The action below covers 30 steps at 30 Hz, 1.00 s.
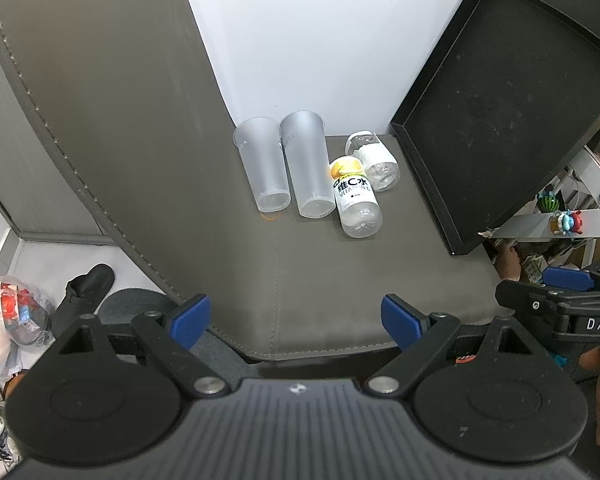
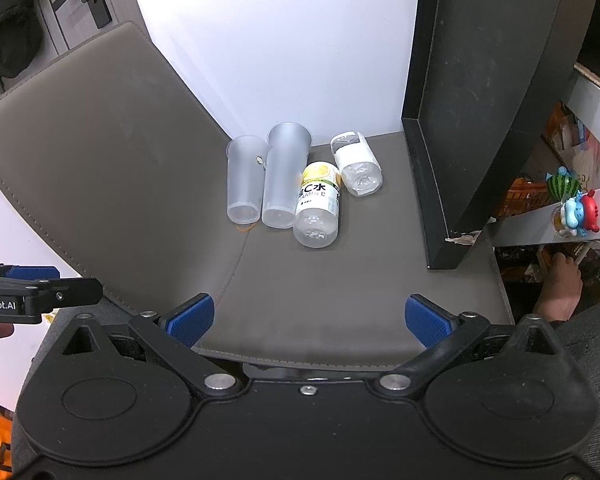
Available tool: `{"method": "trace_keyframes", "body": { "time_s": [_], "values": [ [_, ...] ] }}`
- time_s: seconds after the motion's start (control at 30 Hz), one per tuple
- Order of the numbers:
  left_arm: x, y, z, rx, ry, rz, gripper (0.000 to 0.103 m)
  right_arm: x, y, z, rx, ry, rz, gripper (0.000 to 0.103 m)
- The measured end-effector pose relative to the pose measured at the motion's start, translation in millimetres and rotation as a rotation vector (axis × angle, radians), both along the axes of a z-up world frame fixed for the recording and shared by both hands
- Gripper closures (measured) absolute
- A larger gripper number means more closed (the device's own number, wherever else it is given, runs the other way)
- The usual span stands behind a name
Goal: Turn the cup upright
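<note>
Grey leather covers the seat (image 1: pixel 300 280) that carries everything; its back rises on the left and a white wall stands behind it. Two frosted cups lie on their sides near the seat's far edge, touching along their length, mouths toward the wall and bases toward me. I call them the left cup (image 1: pixel 263 164) and the right cup (image 1: pixel 307 164); the right one is the taller. A small orange mark shows on the leather under the left cup's base.

Just right of the right cup lies a bottle (image 1: pixel 356 196) with a yellow label, also on its side, its base toward me and its side against the cup. A second clear bottle with a white label, the far bottle (image 1: pixel 374 160), lies beside it, closer to the far right corner. A black tray (image 1: pixel 500 120) leans upright along the seat's right edge.

My left gripper (image 1: pixel 296 320) hangs over the near edge with its blue pads (image 1: pixel 190 320) spread wide and nothing between them. My right gripper (image 2: pixel 310 322) sits beside it over the same edge, fingers equally far apart and empty. Both are well apart from the cups. On a shelf at the right stand small toys (image 2: pixel 576 208).
</note>
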<state>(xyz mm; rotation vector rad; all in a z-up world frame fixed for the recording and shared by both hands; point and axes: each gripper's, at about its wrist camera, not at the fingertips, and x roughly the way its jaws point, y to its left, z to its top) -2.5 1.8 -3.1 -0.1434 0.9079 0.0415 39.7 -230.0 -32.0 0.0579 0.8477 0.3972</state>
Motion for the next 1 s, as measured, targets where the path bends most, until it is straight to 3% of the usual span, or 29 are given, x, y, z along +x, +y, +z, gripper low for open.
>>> {"method": "trace_keyframes", "body": {
  "time_s": [1.0],
  "values": [
    [60,4,-9,-0.032,0.052,-0.019,0.012,21,-5,-9,0.05,0.015,-0.036,0.0]
  ]
}}
